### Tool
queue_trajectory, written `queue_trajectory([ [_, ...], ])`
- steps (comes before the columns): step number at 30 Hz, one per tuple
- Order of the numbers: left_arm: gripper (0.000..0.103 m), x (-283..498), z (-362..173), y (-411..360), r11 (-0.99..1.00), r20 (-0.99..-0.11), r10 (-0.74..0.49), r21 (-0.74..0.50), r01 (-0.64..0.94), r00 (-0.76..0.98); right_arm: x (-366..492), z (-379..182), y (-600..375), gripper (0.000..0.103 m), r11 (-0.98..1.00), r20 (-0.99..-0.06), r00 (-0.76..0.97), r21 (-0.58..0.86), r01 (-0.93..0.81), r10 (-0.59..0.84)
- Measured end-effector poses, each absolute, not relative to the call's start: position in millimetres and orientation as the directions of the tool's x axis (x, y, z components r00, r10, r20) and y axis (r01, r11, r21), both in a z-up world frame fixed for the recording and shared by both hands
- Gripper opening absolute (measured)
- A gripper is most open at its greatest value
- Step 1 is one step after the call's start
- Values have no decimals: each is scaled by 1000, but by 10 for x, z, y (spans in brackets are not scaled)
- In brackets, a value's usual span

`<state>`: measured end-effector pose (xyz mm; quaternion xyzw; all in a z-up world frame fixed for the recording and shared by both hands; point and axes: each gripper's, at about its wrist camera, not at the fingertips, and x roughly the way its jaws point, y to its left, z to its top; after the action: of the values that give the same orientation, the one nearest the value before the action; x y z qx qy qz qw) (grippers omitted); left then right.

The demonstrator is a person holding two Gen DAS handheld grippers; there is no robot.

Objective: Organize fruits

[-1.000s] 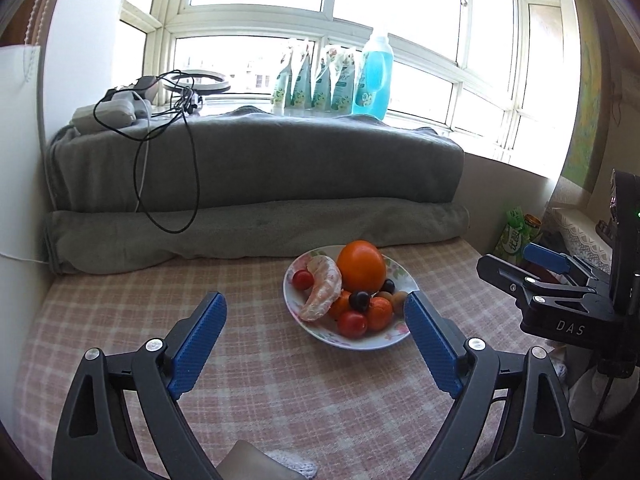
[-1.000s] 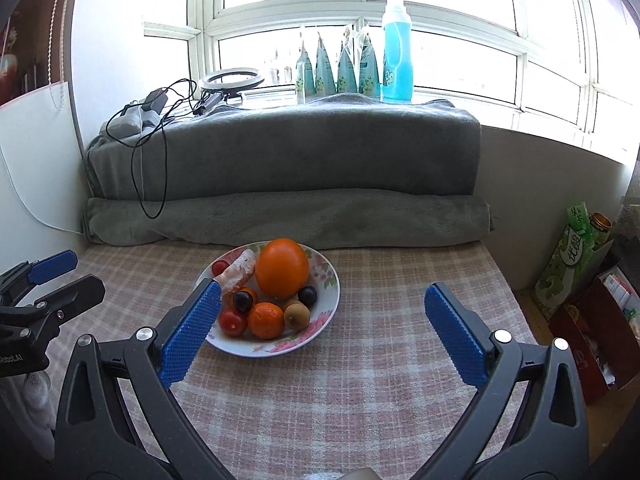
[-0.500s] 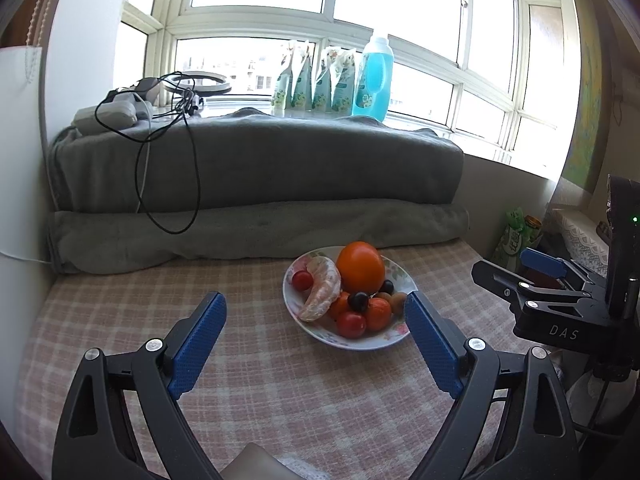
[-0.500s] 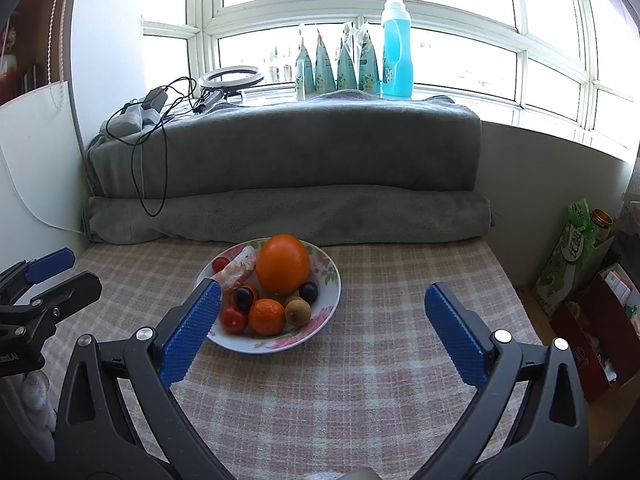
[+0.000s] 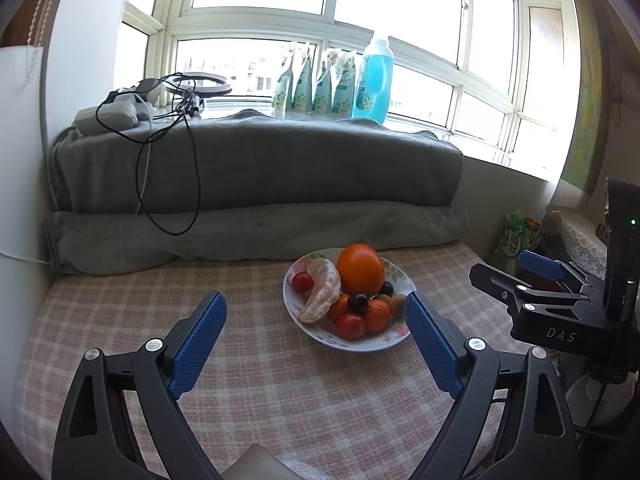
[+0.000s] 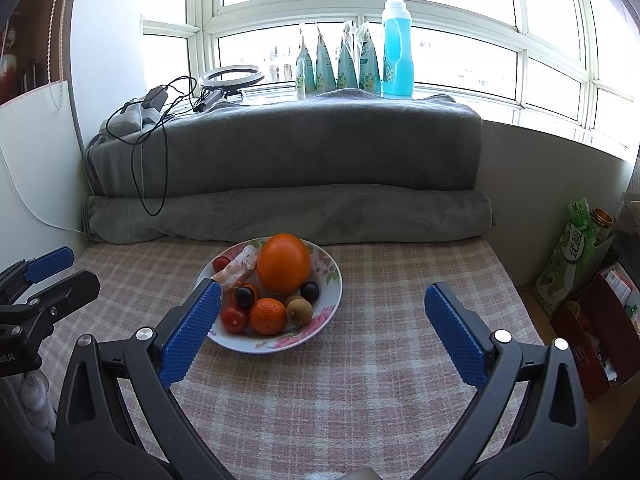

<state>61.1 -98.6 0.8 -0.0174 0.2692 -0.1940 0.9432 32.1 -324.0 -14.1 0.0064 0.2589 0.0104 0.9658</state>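
Note:
A floral white plate (image 5: 362,346) (image 6: 326,280) sits on the pink checked tablecloth (image 5: 248,392). It holds a big orange (image 5: 360,268) (image 6: 284,263), a peeled citrus half (image 5: 320,296) (image 6: 240,266), cherry tomatoes (image 5: 350,326), a small mandarin (image 6: 268,316), dark grapes (image 6: 244,297) and brown longans (image 6: 299,312). My left gripper (image 5: 316,340) is open and empty, just short of the plate. My right gripper (image 6: 320,328) is open and empty, its left finger beside the plate. Each gripper shows at the edge of the other's view.
Folded grey blankets (image 6: 280,184) line the table's far edge under the window. Cables and a ring light (image 6: 232,76) lie on top at the left. Detergent bottle (image 6: 396,48) and pouches stand on the sill. Drink cartons and boxes (image 6: 576,264) stand right of the table.
Both grippers have eased slightly toward the plate, which looks a little larger. Both stay open and empty.

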Motion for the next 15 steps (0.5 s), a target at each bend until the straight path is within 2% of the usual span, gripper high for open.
queue_trajectory([
  [15, 91, 594, 30, -984, 923, -493, -378, -138, 359, 784, 316, -139, -3233, 103, 1000, -500, 866, 18, -15, 23],
])
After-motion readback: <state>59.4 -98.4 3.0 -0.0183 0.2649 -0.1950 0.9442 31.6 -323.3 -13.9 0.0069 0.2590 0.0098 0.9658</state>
